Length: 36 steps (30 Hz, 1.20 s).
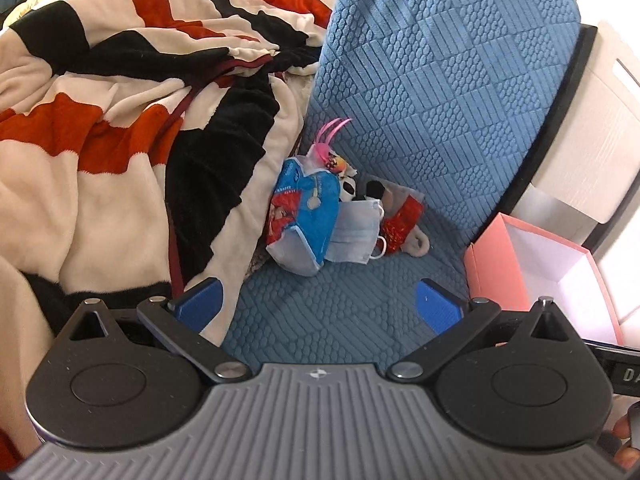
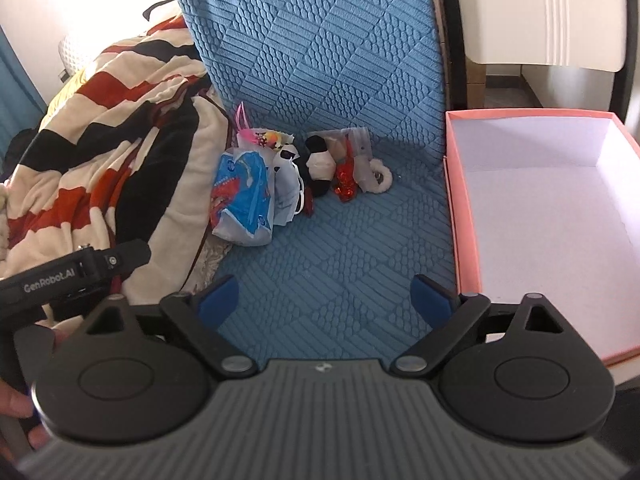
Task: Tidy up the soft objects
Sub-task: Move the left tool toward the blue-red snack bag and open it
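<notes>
Two hand-held grippers look down and forward onto a blue textured seat cushion (image 2: pixel 340 264). The left gripper (image 1: pixel 320 304) has its blue-padded fingers spread wide with nothing between them, only bare cushion. The right gripper (image 2: pixel 326 300) is likewise spread and holds nothing. Ahead of both, well apart from the fingertips, a small heap of soft objects sits where the seat meets the upright backrest (image 2: pixel 320 40), probably because the corner keeps them from sliding. The heap includes a blue and red printed pouch (image 2: pixel 244 196), a pale blue face mask (image 1: pixel 356 232), a black and white plush toy (image 2: pixel 320 168), a shiny red item (image 2: pixel 346 180) and a cream fuzzy ring (image 2: pixel 380 176), all touching or overlapping. Something with thin pink strands (image 1: pixel 332 132) stands behind the pouch. To the right of the right gripper, just beside its right finger, an open pink box (image 2: pixel 452 208) with a white interior lies with nothing in it; it seems the likely place for the soft things. To the left of both grippers a rumpled cream, red and black blanket (image 1: pixel 120 120) drapes over the seat edge and presses against the pouch, crowding that side. The open stretch of cushion straight ahead gives a clear approach, and the low near wall of the box leaves easy room for carrying items across to the right.
</notes>
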### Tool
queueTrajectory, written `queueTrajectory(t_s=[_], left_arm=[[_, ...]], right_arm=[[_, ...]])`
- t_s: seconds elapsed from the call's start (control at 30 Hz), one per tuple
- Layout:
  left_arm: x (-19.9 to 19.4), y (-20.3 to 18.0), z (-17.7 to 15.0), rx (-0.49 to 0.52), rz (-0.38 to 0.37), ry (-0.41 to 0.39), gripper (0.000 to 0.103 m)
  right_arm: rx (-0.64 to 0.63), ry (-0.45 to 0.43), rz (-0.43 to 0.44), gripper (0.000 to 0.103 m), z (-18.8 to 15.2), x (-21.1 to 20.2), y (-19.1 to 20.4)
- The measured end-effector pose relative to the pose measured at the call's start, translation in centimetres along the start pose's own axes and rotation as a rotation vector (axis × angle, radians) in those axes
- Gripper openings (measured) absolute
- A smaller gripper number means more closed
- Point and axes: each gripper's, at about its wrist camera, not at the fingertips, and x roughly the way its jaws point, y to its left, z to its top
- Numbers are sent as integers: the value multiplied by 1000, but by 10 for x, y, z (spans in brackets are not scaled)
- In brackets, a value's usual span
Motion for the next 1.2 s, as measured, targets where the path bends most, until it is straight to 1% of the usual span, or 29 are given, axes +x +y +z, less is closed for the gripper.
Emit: queueTrajectory(t_s=[0.07,0.17,0.3,0.4,0.5,0.63,0.67,0.83,0.93,1.0,1.1,1.2], left_arm=[[6,3,2,-6,4,-4,103],[16,7,5,-22,24,-11,103],[31,10,6,-26,25,-4,103],[40,15,7,-49,-22,6,103],[47,19,10,-62,-32,-1,103],[60,21,12,-49,-2,16,103],[64,21,13,-46,9,26,103],[85,27,18,-71,12,47,102],[100,27,19,-76,27,56,102],[111,29,20,-97,37,69,102],[126,30,21,-117,63,70,102],[137,28,22,-129,79,64,102]], right_arm=[[-2,8,-5,77,4,8,1],[-18,8,-27,73,8,19,4],[-13,3,-25,68,12,31,4],[-5,9,-3,65,15,42,3],[-6,14,8,64,17,53,3],[-4,20,8,57,21,68,2],[-1,20,8,57,23,72,2],[9,23,31,57,29,94,-2],[5,11,49,58,33,107,-5],[0,6,57,58,38,118,-5],[-21,-23,26,58,45,136,-5],[5,-13,19,58,53,158,-11]])
